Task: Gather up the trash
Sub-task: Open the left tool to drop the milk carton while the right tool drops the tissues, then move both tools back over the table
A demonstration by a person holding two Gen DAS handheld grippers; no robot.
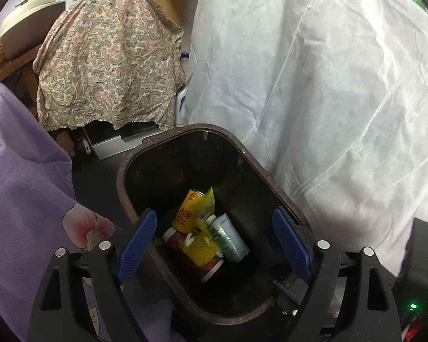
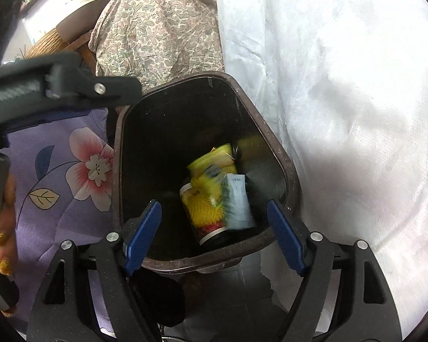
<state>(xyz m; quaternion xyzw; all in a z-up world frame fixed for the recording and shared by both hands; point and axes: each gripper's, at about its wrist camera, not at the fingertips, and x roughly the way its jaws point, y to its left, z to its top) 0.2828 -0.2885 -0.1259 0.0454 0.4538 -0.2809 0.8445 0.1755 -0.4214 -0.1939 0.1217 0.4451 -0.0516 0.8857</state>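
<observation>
White sheeting (image 1: pixel 328 85) and paisley cloth (image 1: pixel 108 65) flank dark bin (image 1: pixel 185 134).

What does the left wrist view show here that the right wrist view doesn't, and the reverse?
Only the left wrist view: a white box under the patterned cloth, and the yellow can shown clearly.
Only the right wrist view: the left gripper from the side, and fingers with glittery nails.
Both: the dark bin holding trash, the purple flowered cloth, the white cover, open jaws.
</observation>
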